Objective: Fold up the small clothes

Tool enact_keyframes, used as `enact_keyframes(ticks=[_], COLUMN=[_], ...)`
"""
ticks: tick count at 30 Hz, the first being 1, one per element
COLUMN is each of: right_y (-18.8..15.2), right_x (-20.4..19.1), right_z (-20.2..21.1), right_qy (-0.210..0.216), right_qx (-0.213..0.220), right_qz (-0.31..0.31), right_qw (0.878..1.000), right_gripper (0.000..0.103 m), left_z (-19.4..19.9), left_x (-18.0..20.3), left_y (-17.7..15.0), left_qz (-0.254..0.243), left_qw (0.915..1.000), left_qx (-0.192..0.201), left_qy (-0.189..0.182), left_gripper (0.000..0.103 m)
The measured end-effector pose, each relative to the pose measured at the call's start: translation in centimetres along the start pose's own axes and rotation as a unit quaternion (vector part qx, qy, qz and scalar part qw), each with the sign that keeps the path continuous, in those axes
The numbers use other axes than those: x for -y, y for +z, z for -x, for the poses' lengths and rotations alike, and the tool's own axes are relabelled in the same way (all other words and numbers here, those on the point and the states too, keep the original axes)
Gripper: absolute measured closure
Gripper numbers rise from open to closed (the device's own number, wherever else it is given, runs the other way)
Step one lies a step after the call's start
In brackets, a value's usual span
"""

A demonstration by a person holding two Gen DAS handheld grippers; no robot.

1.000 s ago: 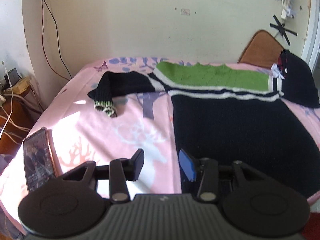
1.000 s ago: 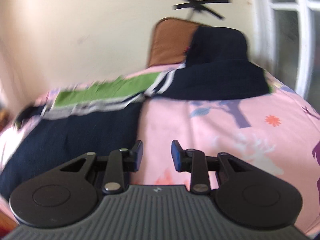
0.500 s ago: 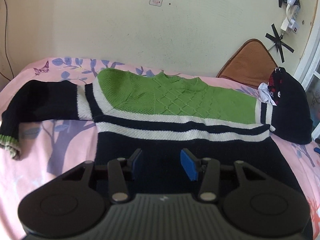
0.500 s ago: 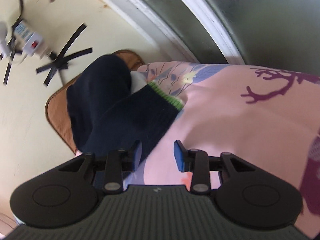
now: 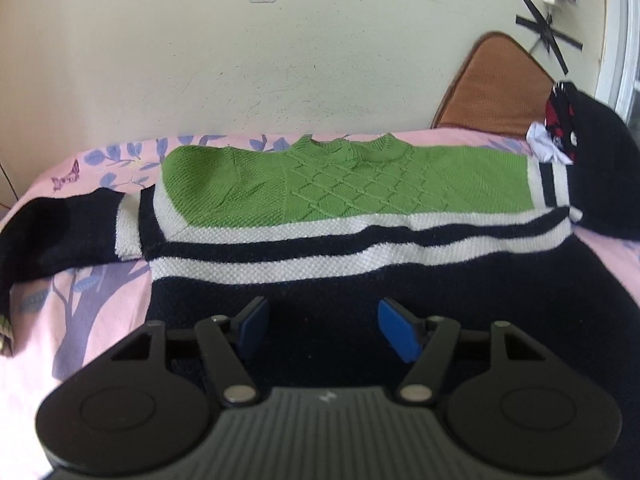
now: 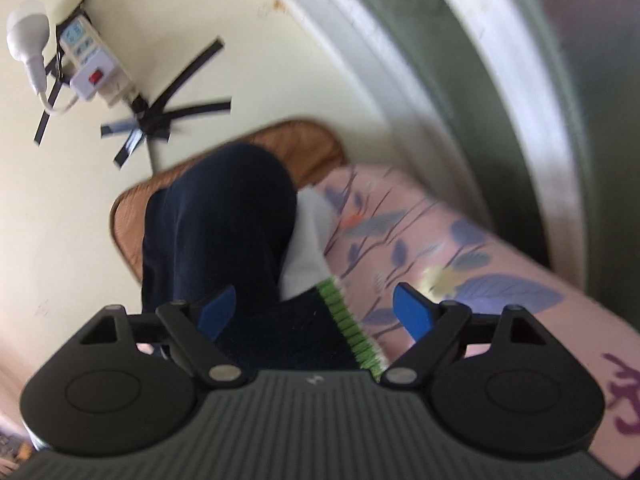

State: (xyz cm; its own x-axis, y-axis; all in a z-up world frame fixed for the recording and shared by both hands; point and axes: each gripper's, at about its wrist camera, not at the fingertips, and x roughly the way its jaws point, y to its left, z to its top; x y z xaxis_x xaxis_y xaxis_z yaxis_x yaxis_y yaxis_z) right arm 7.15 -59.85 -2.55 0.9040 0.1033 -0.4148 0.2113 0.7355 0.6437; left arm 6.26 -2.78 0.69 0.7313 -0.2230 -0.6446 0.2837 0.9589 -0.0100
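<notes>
A knitted sweater [image 5: 360, 184] lies flat on the pink bed, green at the top, white stripes, navy below. Its left sleeve [image 5: 52, 236] stretches to the left. My left gripper [image 5: 320, 326] is open and empty, low over the navy lower part. In the right wrist view, the sweater's right sleeve [image 6: 280, 340] with its green cuff [image 6: 352, 328] lies between the open fingers of my right gripper [image 6: 316, 312]. The jaws stand wide on either side of the cuff, not closed on it.
A pile of dark clothes [image 5: 592, 176] with a white piece sits at the bed's far right, also in the right wrist view [image 6: 224, 224]. A brown cushion [image 5: 496, 88] leans on the wall. A window frame [image 6: 480, 100] stands right of the bed. The pink bedsheet [image 6: 500, 300] lies underneath.
Both grippers have opened wider. The left moved forward over the sweater's body. The right moved closer to the right sleeve cuff, which now sits between its fingers.
</notes>
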Motion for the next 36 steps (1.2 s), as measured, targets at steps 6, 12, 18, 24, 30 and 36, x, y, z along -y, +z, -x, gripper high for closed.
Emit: enact_keyframes(ticks=[6,12,18,24,30,36], right_y=[-1.3,-4.2,-5.3,-5.5,-7.8,-13.6], right_x=[-0.3,-3.4,-11.9,-23.1,-34.1,-41.1], right_z=[2.0,5.6,8.2,3.7,-6.3,-16.9], right_qy=[0.008,0.022,0.099,0.150,0.180,0.186], right_qx=[-0.018,-0.016,-0.026,-0.070,-0.135,-0.231], right_qz=[0.023,0.037,0.048,0.071,0.133,0.197], right_qw=[1.000,0.999,0.994,0.984,0.965,0.935], right_gripper=[0.036,0.089,0.090,0.090,0.090,0.070], left_z=[-0.1,-0.4,0.0,0.8,0.8,0.8], left_x=[-0.2,0.2,0.0,-1.4,-3.2,-4.0], left_y=[0.0,0.1,-0.2,-0.5,-0.4,-0.5], left_qz=[0.000,-0.005,-0.002,0.032,0.081,0.099], left_qw=[1.0000,0.9999,1.0000,0.9985,0.9941,0.9908], left_qx=[0.000,-0.007,0.000,0.022,0.025,0.027], left_qy=[-0.007,-0.007,-0.007,-0.038,-0.066,-0.088], left_gripper=[0.033,0.016,0.015,0.015,0.015,0.015])
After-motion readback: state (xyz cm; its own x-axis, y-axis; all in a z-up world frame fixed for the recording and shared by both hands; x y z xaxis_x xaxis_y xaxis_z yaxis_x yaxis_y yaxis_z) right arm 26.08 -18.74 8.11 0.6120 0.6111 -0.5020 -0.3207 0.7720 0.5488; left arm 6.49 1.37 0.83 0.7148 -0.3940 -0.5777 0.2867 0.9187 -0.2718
